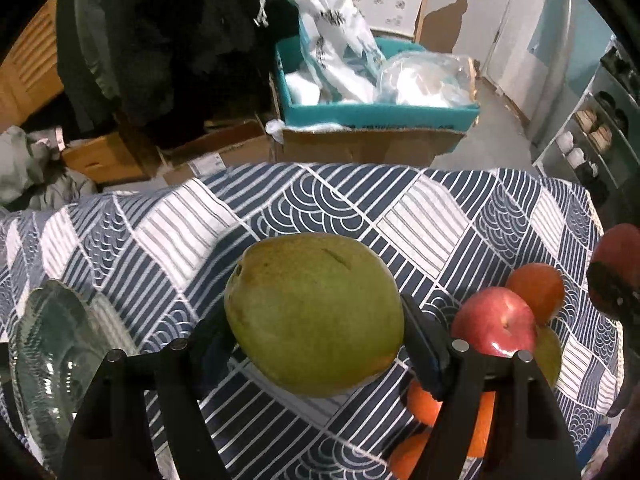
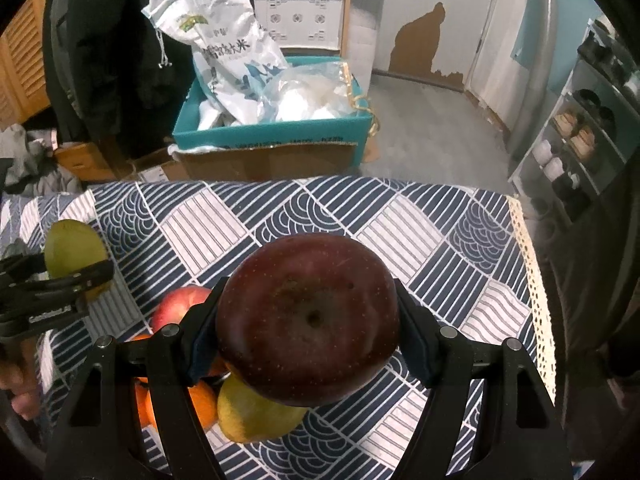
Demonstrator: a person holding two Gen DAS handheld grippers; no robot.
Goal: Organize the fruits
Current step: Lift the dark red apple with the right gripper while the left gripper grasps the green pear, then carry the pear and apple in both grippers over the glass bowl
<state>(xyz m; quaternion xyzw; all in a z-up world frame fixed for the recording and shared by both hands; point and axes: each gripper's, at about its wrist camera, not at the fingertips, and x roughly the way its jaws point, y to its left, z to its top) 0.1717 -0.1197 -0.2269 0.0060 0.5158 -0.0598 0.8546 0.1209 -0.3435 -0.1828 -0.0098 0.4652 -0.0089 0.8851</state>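
Loose pile just right of the left gripper [image 1: 316, 344]: red apple [image 1: 494, 326], oranges [image 1: 536, 290], a yellow-green fruit [image 2: 252, 414], all on the patterned tablecloth [image 1: 320, 200]. Glass bowl [image 1: 52, 344] off at the left, looks empty. Teal box [image 2: 272, 136] beyond the table, stuffed with white bags [image 2: 228, 52]. Left gripper clamped on a green mango [image 1: 314, 312], right gripper [image 2: 308, 340] clamped on a dark red apple [image 2: 308, 320], both held clear above the cloth.
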